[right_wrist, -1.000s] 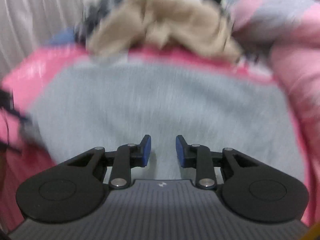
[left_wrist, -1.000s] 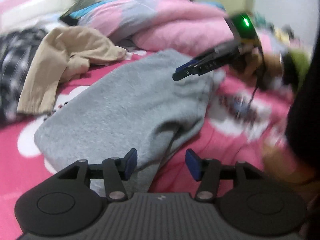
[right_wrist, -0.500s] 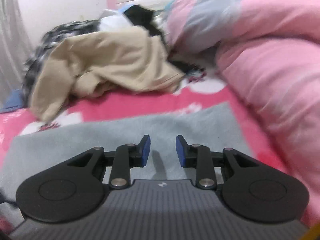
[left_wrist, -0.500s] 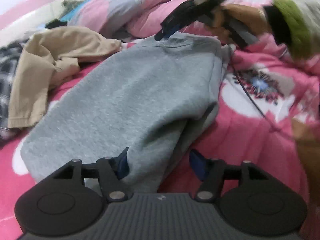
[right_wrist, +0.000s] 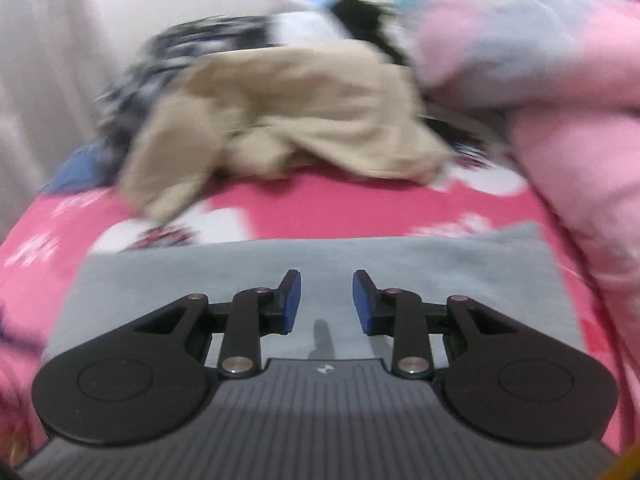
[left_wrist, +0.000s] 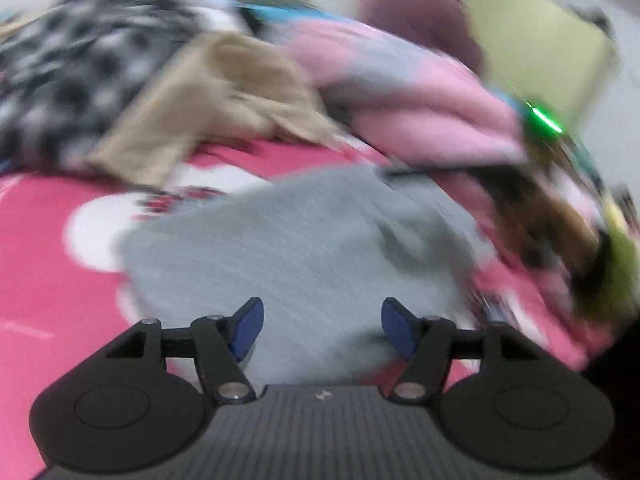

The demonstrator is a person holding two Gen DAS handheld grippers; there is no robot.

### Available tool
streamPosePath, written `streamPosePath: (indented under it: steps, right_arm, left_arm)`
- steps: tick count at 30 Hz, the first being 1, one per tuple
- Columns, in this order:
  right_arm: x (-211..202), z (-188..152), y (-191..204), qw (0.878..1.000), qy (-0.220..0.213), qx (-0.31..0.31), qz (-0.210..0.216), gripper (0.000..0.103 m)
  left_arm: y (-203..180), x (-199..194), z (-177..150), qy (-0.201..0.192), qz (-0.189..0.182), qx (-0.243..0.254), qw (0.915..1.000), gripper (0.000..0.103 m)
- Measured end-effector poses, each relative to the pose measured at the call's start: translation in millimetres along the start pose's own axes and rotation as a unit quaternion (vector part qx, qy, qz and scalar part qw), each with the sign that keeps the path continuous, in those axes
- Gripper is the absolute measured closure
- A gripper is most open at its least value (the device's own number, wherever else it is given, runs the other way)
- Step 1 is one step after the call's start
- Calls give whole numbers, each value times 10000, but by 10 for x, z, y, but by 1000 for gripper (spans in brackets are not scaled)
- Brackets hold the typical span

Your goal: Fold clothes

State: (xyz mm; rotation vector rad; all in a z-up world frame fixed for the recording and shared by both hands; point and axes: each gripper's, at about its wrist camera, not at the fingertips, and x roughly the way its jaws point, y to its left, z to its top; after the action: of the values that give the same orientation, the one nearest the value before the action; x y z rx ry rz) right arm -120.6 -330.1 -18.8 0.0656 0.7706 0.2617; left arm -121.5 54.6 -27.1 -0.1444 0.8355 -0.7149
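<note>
Change: both cameras have swung since half a second ago; the left gripper (left_wrist: 322, 330) now sits over the near part of the grey sweater (left_wrist: 304, 248), and the right gripper (right_wrist: 326, 304) has pulled back, so more grey cloth shows beneath it.
Left fingers: spread wide, blue pads clear of the cloth, holding nothing.
Right fingers: parted by a narrower gap, empty, above the sweater's far edge.
Sweater: lying on the pink flowered bed sheet (left_wrist: 44, 240), flat in the right view (right_wrist: 320, 256), rumpled at its right side in the left view.
Beyond it: a beige garment (right_wrist: 296, 112) heaped farther back, a black-and-white checked cloth (left_wrist: 72, 64) to its left, a pink quilt (right_wrist: 580, 128) to the right.
Right edge, left view: the other gripper's green light (left_wrist: 544, 122), blurred.
</note>
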Motion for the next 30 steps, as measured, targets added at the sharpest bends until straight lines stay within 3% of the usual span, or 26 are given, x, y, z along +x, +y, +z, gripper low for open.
streamPosePath:
  steps: [4, 7, 12, 17, 19, 21, 24, 25, 30]
  right_arm:
    - [-44, -38, 537, 9936, 130, -477, 1014, 59]
    - [-53, -139, 992, 9764, 125, -1190, 1800, 43]
    - [-58, -430, 1733, 9357, 256, -2661, 2304, 21]
    - [94, -770, 2243, 9033, 262, -3693, 2167, 18]
    - [166, -910, 2362, 8927, 259, -4067, 1924, 18]
    - [206, -968, 2432, 8930, 229, -4153, 1720, 18]
    - [264, -1052, 2534, 8931, 182, -4266, 1415, 18]
    - [284, -1080, 2569, 8929, 167, -4303, 1313, 18]
    - [362, -1201, 2687, 8891, 90, -4475, 958, 18]
  left_arm:
    - [539, 168, 59, -44, 697, -892, 9936, 38]
    - [861, 306, 94, 90, 682, -1508, 9862, 40]
    - [1100, 541, 133, 472, 507, -1882, 9797, 48]
    - [1116, 623, 172, 497, 509, -2060, 9760, 60]
    - [1110, 657, 170, 538, 535, -2170, 9732, 66]
    - [1119, 676, 177, 566, 508, -2336, 9694, 74]
    - [1196, 662, 188, 618, 312, -2926, 9537, 86]
    - [1221, 658, 192, 634, 246, -3121, 9476, 88]
    - [1246, 631, 209, 600, 92, -3535, 9335, 91]
